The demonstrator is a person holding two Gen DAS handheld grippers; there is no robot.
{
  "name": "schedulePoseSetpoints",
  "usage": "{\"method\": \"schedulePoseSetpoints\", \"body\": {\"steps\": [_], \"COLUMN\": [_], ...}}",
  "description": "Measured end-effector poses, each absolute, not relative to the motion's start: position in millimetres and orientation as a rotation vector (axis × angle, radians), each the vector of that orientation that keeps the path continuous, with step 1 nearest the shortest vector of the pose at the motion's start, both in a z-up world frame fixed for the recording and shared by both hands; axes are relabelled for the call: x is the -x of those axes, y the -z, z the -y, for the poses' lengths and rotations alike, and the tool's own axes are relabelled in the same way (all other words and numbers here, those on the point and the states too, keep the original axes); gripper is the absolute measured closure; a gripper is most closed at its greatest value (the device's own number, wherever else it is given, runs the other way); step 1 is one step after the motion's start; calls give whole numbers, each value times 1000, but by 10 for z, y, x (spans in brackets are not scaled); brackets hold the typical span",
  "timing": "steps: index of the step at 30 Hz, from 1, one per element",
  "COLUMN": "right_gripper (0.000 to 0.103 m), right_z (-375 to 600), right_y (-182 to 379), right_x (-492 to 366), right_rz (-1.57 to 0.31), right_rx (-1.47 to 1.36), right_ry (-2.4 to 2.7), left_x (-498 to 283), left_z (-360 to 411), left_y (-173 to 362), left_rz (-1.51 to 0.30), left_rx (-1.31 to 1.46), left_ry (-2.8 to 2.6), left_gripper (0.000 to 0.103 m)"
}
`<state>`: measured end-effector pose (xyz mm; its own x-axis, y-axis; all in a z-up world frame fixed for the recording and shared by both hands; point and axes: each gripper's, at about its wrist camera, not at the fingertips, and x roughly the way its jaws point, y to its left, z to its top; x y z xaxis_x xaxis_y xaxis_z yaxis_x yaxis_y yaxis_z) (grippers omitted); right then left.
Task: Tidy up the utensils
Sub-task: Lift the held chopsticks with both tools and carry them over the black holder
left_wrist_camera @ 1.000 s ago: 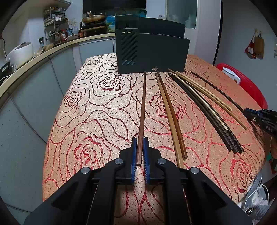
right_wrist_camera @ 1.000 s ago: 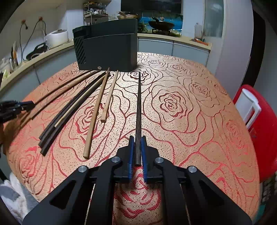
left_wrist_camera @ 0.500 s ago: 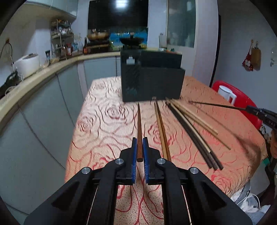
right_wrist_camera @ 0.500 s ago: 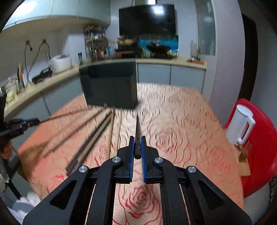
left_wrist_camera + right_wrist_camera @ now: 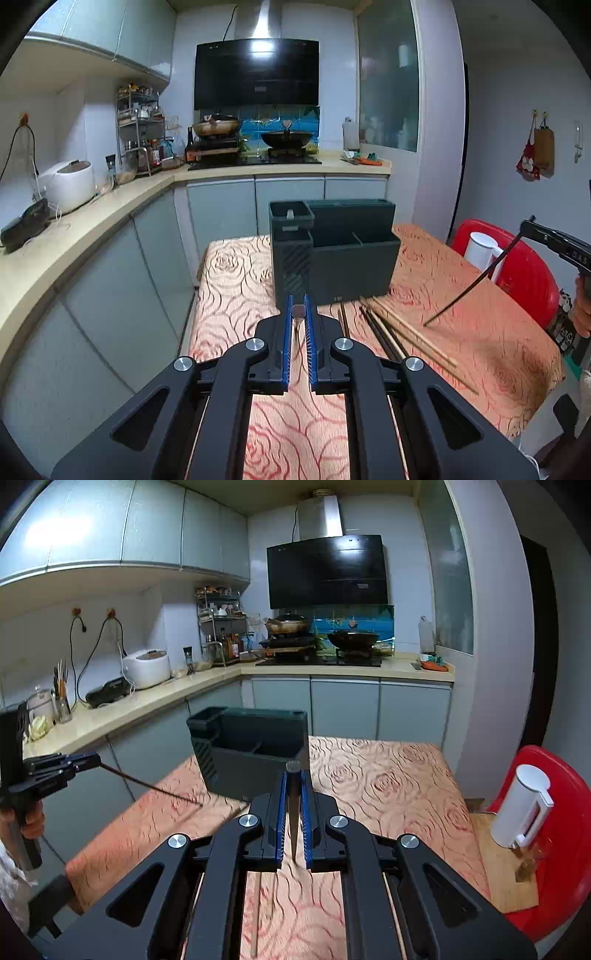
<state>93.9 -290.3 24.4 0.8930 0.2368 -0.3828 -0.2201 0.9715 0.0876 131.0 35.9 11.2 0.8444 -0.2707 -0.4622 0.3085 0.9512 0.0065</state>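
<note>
My left gripper (image 5: 298, 308) is shut on a brown chopstick (image 5: 297, 312), raised and tipped so it hangs tip down over the table. My right gripper (image 5: 293, 775) is shut on a dark chopstick (image 5: 294, 801), also lifted and pointing down. Each shows in the other's view: the right one at the right edge (image 5: 532, 227) with its dark chopstick (image 5: 469, 288), the left one at the left (image 5: 88, 760) with its brown chopstick (image 5: 147, 784). The dark compartmented utensil holder (image 5: 354, 266) stands at the table's far end, ahead of both grippers. Several chopsticks (image 5: 399, 332) lie on the rose-patterned cloth.
A red chair (image 5: 554, 849) with a white jug (image 5: 524, 808) stands right of the table. A kitchen counter (image 5: 74, 229) with a rice cooker (image 5: 68, 184) runs along the left. A stove with pans (image 5: 255, 147) is behind the table.
Both grippers have risen well above the table, each lifting its chopstick off the cloth and tipping it point down. The holder's open top has come into view.
</note>
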Motion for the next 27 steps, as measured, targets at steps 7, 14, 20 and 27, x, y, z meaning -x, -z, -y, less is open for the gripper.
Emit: {"method": "schedulePoseSetpoints", "body": {"steps": [7, 14, 20, 27], "right_gripper": [95, 95, 95, 95], "right_z": [2815, 2696, 2666, 2647], "right_y": [-442, -837, -1218, -1441], "right_x": [-1317, -1502, -1703, -2027], "right_rz": [-408, -354, -298, -276], "right_rx": [-74, -49, -44, -55], "right_ry": [-264, -279, -273, -250], "left_x": [-1568, -1700, -1841, -2135], "left_z": [-343, -329, -203, 52], "left_y": [-331, -644, -1121, -1683], "left_rz": [-484, -478, -440, -371], "left_rx": [-70, -66, -66, -43], "left_ry": [324, 370, 417, 425], "left_gripper": [97, 97, 97, 97]}}
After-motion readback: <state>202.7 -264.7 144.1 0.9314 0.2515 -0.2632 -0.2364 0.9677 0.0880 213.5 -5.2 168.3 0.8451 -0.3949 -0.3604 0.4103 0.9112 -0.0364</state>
